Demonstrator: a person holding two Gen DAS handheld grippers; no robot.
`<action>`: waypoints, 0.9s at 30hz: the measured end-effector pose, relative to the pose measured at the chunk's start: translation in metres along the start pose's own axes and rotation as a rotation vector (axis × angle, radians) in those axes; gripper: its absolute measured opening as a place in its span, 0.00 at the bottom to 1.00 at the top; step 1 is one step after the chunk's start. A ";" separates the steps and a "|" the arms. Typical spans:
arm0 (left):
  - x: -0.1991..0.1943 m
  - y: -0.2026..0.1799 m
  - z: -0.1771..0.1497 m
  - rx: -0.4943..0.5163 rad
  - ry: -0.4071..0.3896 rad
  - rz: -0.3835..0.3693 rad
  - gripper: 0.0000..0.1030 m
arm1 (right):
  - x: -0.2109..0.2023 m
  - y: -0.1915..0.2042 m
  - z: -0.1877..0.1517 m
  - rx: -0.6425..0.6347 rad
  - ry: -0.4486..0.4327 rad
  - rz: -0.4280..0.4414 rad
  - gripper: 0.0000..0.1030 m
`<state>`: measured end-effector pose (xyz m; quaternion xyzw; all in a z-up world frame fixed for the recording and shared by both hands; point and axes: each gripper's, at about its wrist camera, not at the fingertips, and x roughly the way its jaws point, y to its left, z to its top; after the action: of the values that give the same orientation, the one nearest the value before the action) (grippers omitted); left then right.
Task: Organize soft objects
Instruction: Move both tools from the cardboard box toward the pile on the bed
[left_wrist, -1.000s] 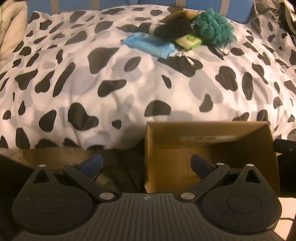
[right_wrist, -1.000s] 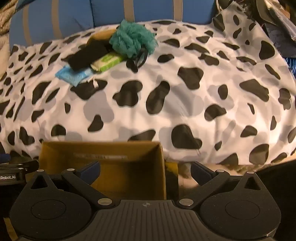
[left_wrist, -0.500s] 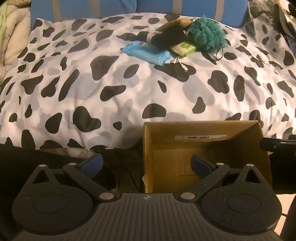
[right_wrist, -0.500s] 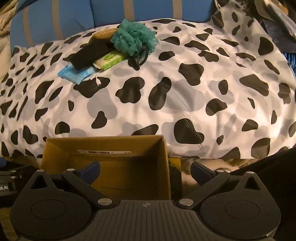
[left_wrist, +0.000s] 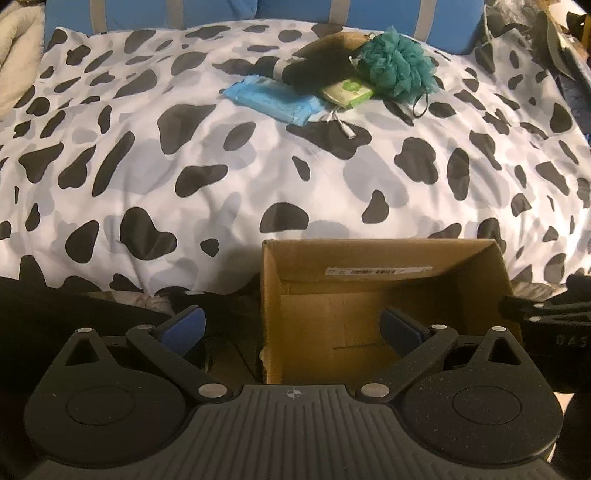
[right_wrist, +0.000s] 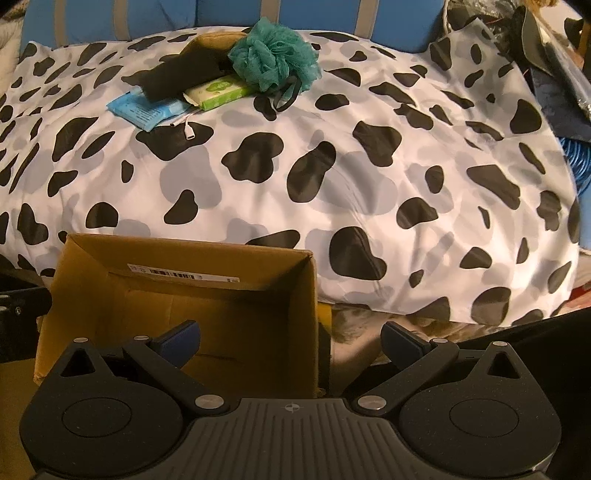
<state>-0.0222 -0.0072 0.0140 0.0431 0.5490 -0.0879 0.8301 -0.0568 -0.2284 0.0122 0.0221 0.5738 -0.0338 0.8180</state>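
A: Left gripper first: jaws spread wide, nothing between them, hanging over the near left wall of the cardboard box. The pile is far ahead of them and a touch to the right, well apart, up the cow-print duvet.

B: Leftmost in the pile is the blue wipes pack, lying flat, long axis running from far-left to near-right. What's the risk?

A: I'd say the black rolled cloth overlaps its far end, so dragging the pack could topple the stack.

B: Then the green wipes pack, tucked under the teal bath pouf.

A: Its loop trails toward us and may snag. Right gripper: jaws equally wide, empty, straddling the box's right wall, which a blunt forward reach might knock.
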 end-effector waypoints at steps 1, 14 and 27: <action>0.002 -0.001 0.000 0.001 0.015 0.007 1.00 | -0.002 0.001 0.001 -0.005 -0.003 -0.001 1.00; 0.007 -0.013 -0.002 0.045 0.036 -0.032 1.00 | -0.003 0.016 0.007 -0.100 0.009 -0.016 1.00; 0.009 -0.027 0.009 0.021 0.043 -0.061 1.00 | 0.031 -0.001 0.029 -0.063 0.083 0.050 1.00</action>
<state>-0.0160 -0.0358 0.0095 0.0366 0.5666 -0.1179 0.8147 -0.0192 -0.2328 -0.0075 0.0120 0.6074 0.0056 0.7943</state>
